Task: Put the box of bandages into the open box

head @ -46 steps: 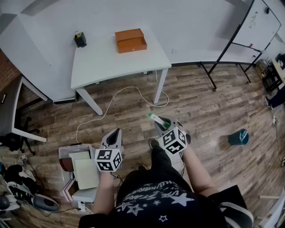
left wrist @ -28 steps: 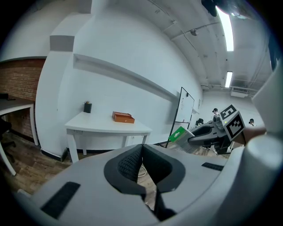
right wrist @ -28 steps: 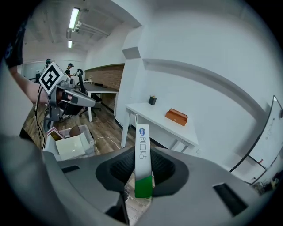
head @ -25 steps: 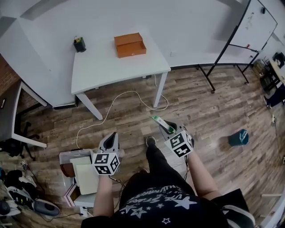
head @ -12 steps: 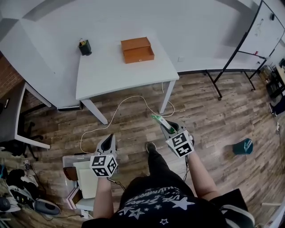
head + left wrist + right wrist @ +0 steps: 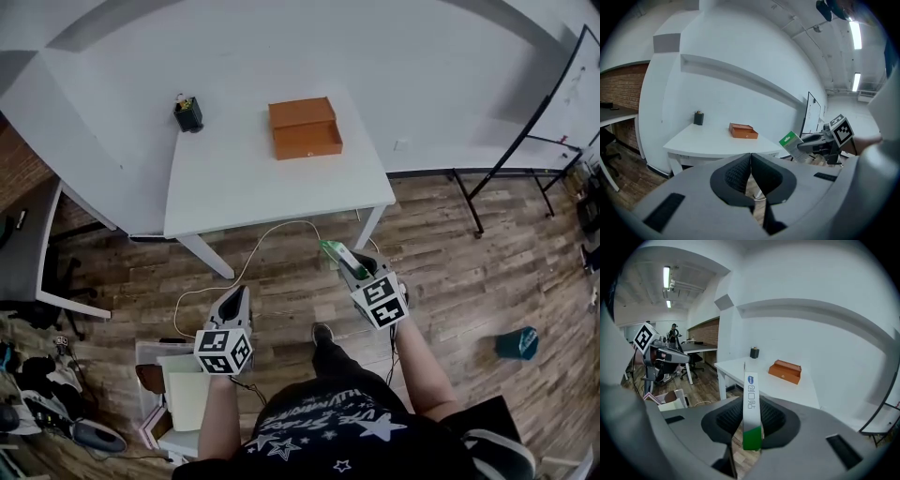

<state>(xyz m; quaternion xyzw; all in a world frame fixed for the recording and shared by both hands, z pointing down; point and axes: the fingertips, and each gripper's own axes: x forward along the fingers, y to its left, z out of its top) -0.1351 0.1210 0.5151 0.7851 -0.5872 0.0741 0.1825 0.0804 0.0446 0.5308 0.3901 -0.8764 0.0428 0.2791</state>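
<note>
One box of bandages (image 6: 751, 399), white with a green end, stands on edge, pinched between the right gripper's (image 6: 349, 266) jaws over the wood floor (image 6: 450, 253), short of the table's (image 6: 244, 178) near edge. One orange open box (image 6: 305, 128) sits by the far edge, and one black pen cup (image 6: 188, 113) stands at the far-left corner. The left gripper's (image 6: 750, 164) jaws are pressed together with nothing between them.
</note>
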